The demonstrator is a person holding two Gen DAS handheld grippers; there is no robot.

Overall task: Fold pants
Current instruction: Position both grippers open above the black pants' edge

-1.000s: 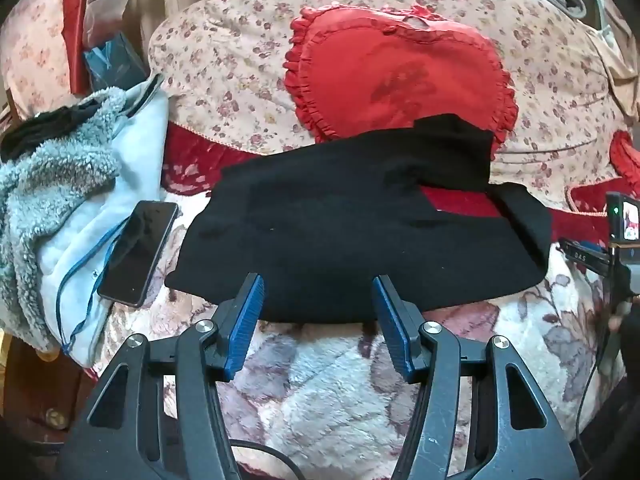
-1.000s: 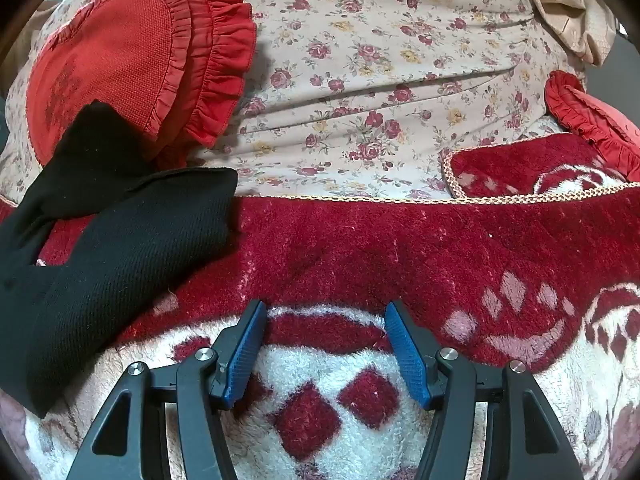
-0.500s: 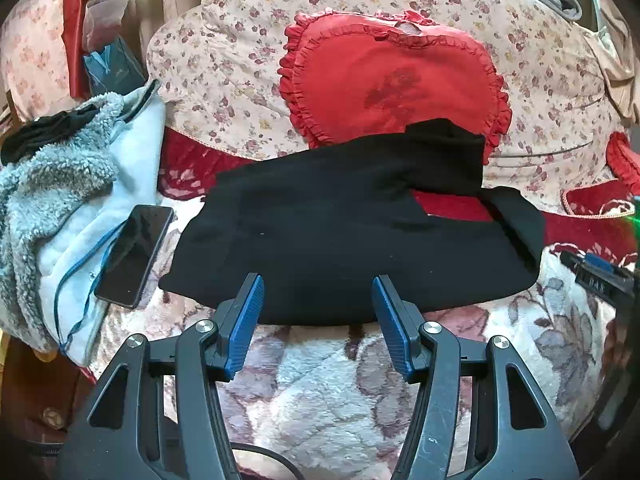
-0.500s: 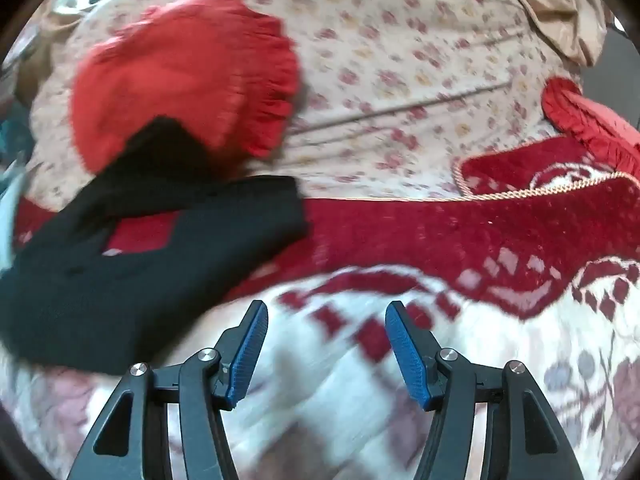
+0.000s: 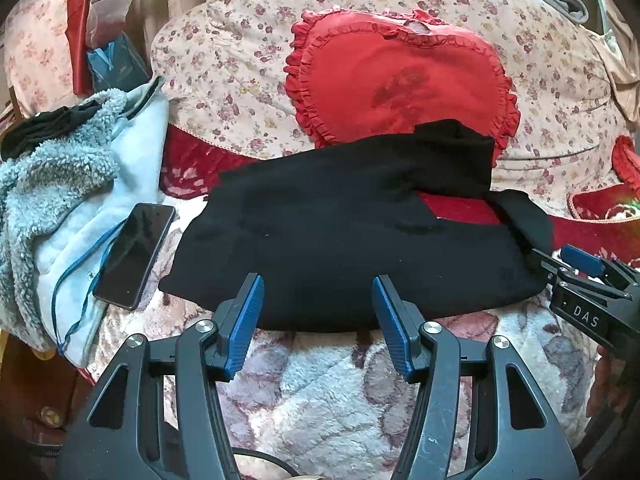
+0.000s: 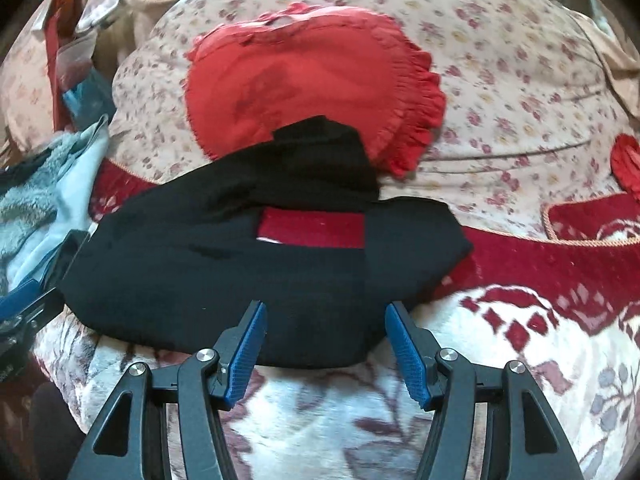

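Observation:
The black pants [image 5: 340, 240] lie partly folded on a plush red and white blanket [image 5: 328, 392], with one leg end resting against a red heart pillow [image 5: 400, 80]. They also show in the right wrist view [image 6: 248, 264]. My left gripper [image 5: 318, 316] is open and empty, just short of the pants' near edge. My right gripper [image 6: 324, 340] is open and empty at the near right edge of the pants. The right gripper also shows at the right edge of the left wrist view [image 5: 580, 272].
A black phone [image 5: 134, 256] lies on a light blue fleece garment [image 5: 60, 200] to the left of the pants. A floral cushion [image 5: 240, 60] stands behind. A second red pillow [image 6: 628, 164] is at the far right.
My right gripper has swung left from the bare blanket to the pants' near right edge. My left gripper has stayed nearly still. Both stay open.

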